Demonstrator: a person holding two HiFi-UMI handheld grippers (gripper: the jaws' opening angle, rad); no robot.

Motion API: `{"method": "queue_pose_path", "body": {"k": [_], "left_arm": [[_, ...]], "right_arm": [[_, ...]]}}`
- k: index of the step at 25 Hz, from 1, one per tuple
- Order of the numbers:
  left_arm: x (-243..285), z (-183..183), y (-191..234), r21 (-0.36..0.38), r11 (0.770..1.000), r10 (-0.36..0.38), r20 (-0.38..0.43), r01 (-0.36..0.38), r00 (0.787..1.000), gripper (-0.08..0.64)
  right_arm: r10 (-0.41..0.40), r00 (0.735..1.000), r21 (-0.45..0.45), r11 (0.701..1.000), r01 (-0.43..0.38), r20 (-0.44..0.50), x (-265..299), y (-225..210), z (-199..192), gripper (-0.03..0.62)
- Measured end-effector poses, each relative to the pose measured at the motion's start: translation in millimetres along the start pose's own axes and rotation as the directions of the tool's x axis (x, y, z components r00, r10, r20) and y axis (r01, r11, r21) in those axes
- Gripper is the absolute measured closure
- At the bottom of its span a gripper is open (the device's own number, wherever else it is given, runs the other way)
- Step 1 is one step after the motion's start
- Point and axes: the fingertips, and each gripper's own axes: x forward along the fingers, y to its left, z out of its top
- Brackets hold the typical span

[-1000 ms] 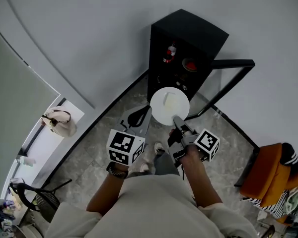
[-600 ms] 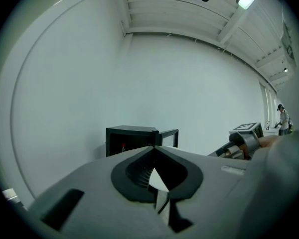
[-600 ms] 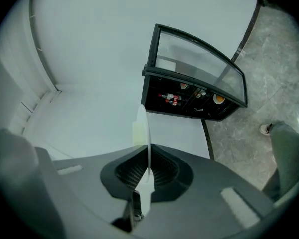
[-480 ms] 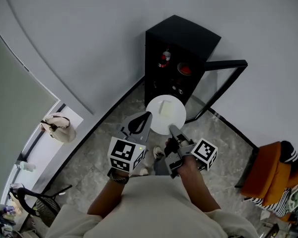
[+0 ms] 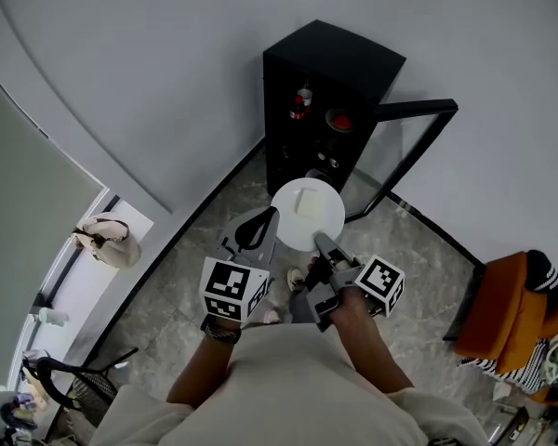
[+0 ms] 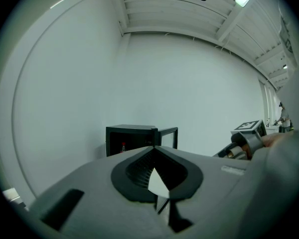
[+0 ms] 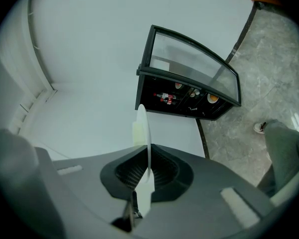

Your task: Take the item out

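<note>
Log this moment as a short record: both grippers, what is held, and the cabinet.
right gripper: shut on the rim of the white plate
plate load: one pale block lying on it
left gripper: jaws together, holding nothing, close to the plate's left edge; contact unclear
cabinet: black, on the floor against the wall
glass door: swung open
inside cabinet: red bottle, red bowl; the rest is too small to tell
task state: plate is outside the cabinet, in front of its opening
</note>
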Motion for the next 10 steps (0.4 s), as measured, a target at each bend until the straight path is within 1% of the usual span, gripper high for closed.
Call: {"method": "queue_pose_path", "body": {"k": [10], "left_arm": [[4.2, -1.5, 3.0, 0.002, 1.000, 0.010, -0.007, -0.010, 1.000, 0.558]], "right_arm": [[-0.007, 1.000, 0.005, 1.000, 0.007, -0.002, 2.7, -0.3, 1.8, 0.580]]}}
